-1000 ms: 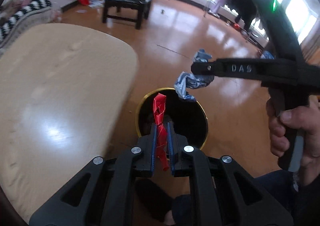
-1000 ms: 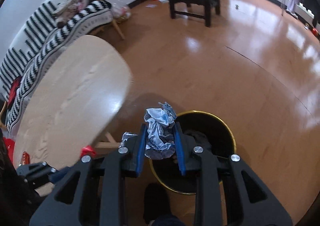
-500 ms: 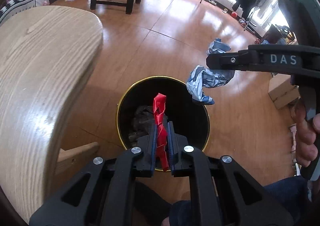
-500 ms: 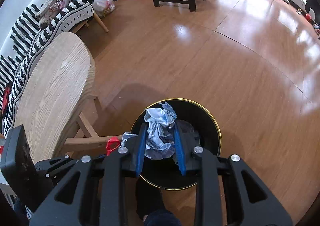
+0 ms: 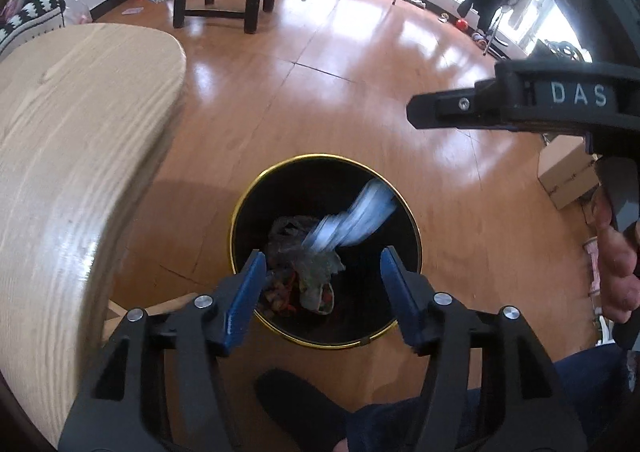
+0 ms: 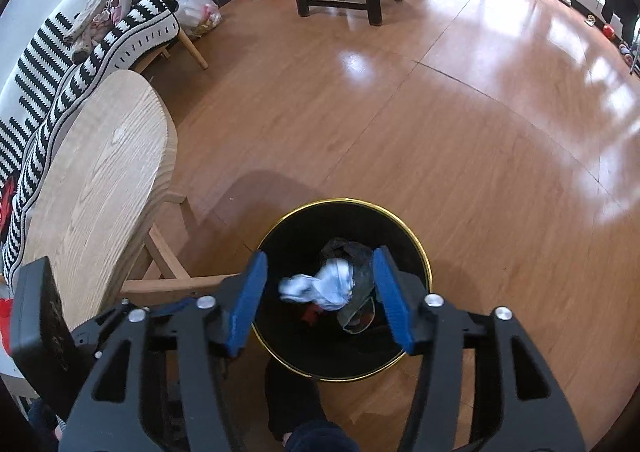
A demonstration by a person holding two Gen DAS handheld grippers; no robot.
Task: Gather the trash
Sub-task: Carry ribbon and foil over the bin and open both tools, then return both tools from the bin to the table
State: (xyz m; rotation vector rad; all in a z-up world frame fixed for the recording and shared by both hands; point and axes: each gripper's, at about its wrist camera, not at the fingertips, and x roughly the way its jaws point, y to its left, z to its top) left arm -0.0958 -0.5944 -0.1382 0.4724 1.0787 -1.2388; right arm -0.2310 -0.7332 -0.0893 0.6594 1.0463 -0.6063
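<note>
Both the left claw (image 5: 322,276) and right claw (image 6: 318,284) gape wide and empty above the bin (image 6: 416,248), beside the wooden table (image 6: 100,187).

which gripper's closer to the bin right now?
Hard to tell. The left gripper and right gripper both hang open over the bin, the falling wad below them.

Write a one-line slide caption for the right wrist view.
Open right gripper above the black bin, blue-white crumpled wrapper blurred inside its rim.
</note>
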